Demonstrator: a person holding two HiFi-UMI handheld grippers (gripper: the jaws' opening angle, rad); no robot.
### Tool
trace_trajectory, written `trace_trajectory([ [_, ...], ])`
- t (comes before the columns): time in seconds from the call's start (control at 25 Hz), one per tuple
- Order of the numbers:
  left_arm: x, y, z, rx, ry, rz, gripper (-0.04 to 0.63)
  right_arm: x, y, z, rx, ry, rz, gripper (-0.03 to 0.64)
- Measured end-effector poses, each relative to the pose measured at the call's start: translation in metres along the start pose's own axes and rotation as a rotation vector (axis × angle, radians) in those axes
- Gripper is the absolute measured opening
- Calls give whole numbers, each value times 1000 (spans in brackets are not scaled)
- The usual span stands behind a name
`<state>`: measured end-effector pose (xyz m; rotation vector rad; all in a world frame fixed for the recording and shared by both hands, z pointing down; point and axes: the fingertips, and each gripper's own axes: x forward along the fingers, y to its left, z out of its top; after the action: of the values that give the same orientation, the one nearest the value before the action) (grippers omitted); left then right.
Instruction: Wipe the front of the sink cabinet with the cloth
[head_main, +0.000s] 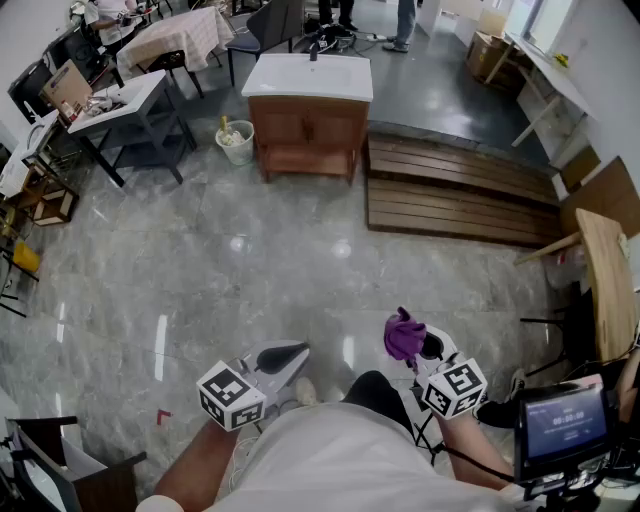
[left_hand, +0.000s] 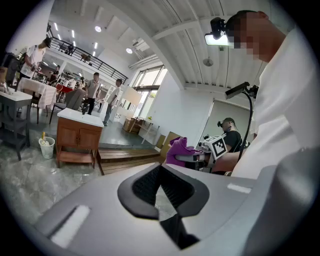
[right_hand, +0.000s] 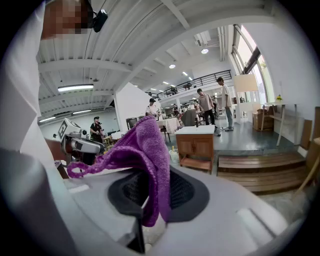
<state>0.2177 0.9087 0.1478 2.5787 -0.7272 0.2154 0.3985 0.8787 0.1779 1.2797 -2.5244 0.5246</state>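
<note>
Jaws of right gripper (right_hand: 150, 197) tight on nubby purple cloth (right_hand: 144, 150).

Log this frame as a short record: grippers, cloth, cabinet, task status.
left gripper: shut, nothing in it
right gripper: shut on cloth
cloth: purple, bunched, sticking up from the jaws
cabinet: wood front, white top, far from both grippers
wiping: not yet begun; cloth nowhere near cabinet
</note>
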Motion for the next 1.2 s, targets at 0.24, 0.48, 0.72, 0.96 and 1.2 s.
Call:
trace_trajectory([
  [0.24, 11, 53, 10, -13, -15, -12, 5, 54, -6, 4, 47, 23, 18, 72],
  [0.48, 65, 121, 50, -21, -8, -13, 5, 130, -76, 29, 85, 40, 29, 72],
  [0.72, 125, 193, 124, 30, -2, 33, 5, 226, -154, 89, 78, 17, 87, 72],
  [0.96, 158, 261, 171, 66, -8, 112, 5, 310, -201, 121, 102, 28, 128, 72],
  [1.2, 164, 343, 198, 35, -12, 85, 5, 393, -236, 139, 167, 44, 73, 72],
])
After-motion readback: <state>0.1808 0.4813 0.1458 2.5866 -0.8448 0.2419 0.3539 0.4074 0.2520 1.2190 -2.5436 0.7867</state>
